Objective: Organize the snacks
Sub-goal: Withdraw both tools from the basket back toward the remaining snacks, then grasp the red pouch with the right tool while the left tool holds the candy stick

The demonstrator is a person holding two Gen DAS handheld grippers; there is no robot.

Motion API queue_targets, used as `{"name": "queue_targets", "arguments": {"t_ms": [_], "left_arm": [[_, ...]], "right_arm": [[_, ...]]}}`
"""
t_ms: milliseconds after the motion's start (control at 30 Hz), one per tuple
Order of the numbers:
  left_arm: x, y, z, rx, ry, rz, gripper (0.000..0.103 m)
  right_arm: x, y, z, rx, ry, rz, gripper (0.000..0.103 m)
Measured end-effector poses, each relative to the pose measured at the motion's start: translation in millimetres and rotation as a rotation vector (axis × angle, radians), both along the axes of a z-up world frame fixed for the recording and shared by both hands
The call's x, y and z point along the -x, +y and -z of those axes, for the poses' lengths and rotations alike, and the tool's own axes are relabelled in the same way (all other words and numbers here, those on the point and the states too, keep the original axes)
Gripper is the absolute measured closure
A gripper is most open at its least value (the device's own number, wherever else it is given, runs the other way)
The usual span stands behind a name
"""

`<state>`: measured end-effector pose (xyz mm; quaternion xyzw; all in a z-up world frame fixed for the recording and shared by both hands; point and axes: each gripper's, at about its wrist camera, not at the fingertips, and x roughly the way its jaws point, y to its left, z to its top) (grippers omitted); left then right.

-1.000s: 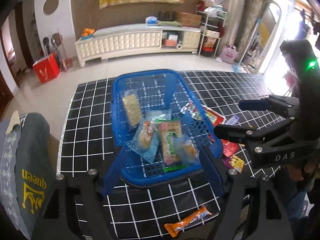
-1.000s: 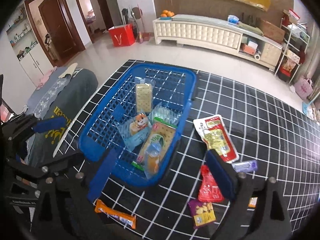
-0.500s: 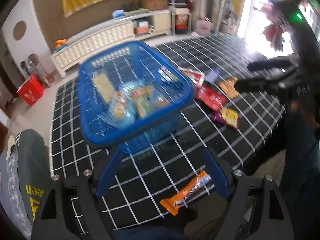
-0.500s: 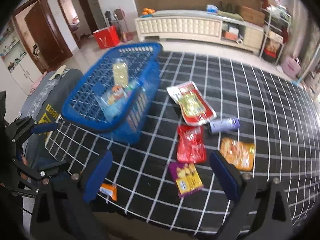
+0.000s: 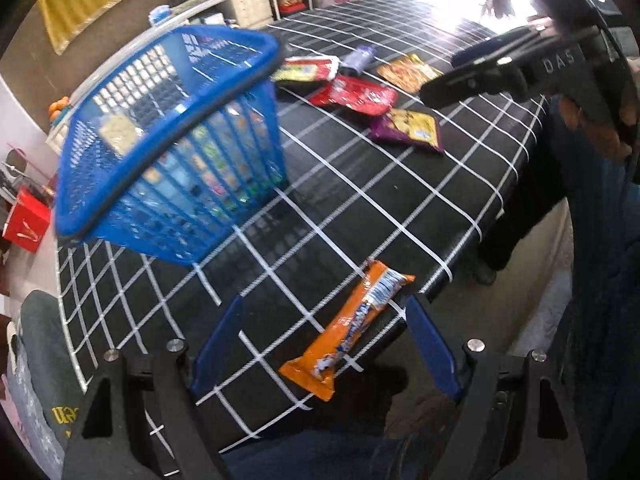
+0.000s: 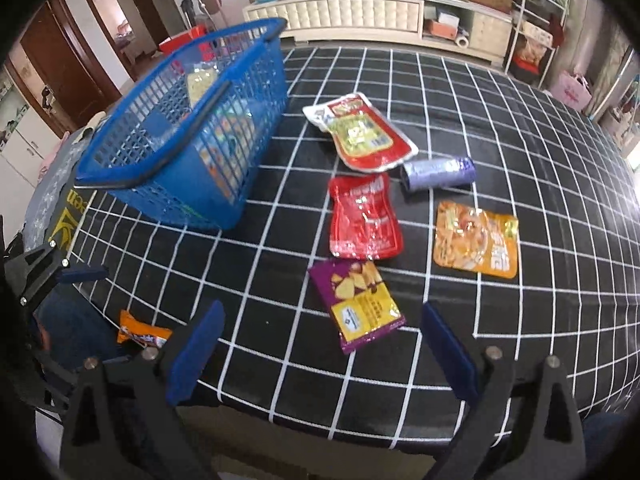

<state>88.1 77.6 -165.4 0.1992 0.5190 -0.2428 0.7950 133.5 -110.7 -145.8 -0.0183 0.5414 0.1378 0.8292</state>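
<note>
Black grid-patterned table (image 6: 520, 160) carries the blue basket (image 6: 192, 128) far left, loose packets right of it, and the orange bar (image 5: 352, 328) near, over which the wide-open, empty left hand-held gripper (image 5: 324, 344) has just swung down, while the right hand-held gripper (image 6: 320, 352), also open and empty, has moved onto the purple packet (image 6: 360, 304).

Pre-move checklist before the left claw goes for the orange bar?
1. Left claw open, empty: ok.
2. Orange snack bar between its fingers: ok.
3. Bar fully on the table: not ok, its near end overhangs the edge of the black grid tablecloth.
4. Right claw open, clear of the bar: ok.
5. Blue basket upright with room: ok.
6. Bar's underside free to lift: cannot tell.
</note>
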Motion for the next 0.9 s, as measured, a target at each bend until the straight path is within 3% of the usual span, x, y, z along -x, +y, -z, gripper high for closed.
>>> {"name": "queue_targets", "arguments": {"t_ms": [233, 300, 400, 667, 900], "left_arm": [[-5, -6, 22, -0.003, 0.05, 0.014, 0.026], [-6, -7, 27, 0.005, 0.072, 0.012, 0.052], [-7, -7, 40, 0.003, 0.12, 0.004, 0.073], [-7, 4, 33, 0.022, 0.083, -0.049, 0.089], [-15, 12, 12, 0.115, 0.014, -0.144, 0.09]], "right_arm": [[-1, -7, 4, 0.005, 0.008, 0.022, 0.004], [-2, -9, 5, 0.001, 0.013, 0.029, 0.004], [-5, -13, 7, -0.003, 0.018, 0.036, 0.004], [-22, -15, 17, 0.007, 0.042, 0.031, 0.004], [-57, -5, 32, 0.03, 0.063, -0.024, 0.004]]}}
